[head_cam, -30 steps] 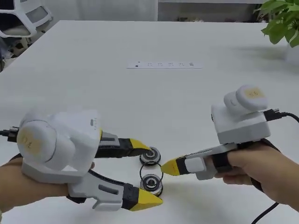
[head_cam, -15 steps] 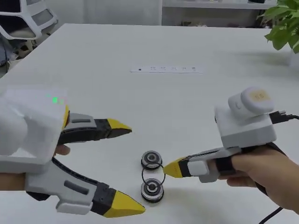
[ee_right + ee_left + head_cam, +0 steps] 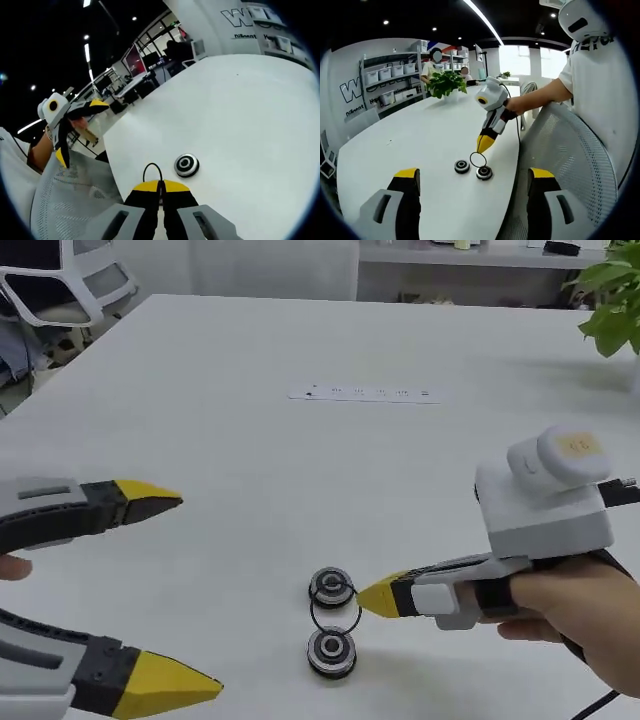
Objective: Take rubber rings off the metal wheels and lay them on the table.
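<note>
1. The right gripper (image 3: 375, 598), lower right in the head view, has its yellow-tipped jaws pinched shut on a thin black rubber ring (image 3: 312, 612).
2. The ring's loop sits between two metal wheels (image 3: 331, 586) at lower centre.
3. The left gripper (image 3: 165, 590), lower left, gapes wide and holds nothing.
4. Risk: the slim, springy ring (held only at the tips) may slip free, or snag a wheel and drag it across the smooth white table (image 3: 300, 460).
5. The wheels are round, dark-rimmed pucks with shiny hubs.

The left gripper (image 3: 200, 592) is cut off at the head view's edge behind its fingers (image 3: 140, 495) (body out of frame). In the right gripper view, the lower arc of the ring (image 3: 152, 172) hides behind the right gripper (image 3: 160, 184) fingers. Well beyond the fingers, the print on the strip (image 3: 365, 394) on the desk (image 3: 250, 350) is too small to read.
</note>
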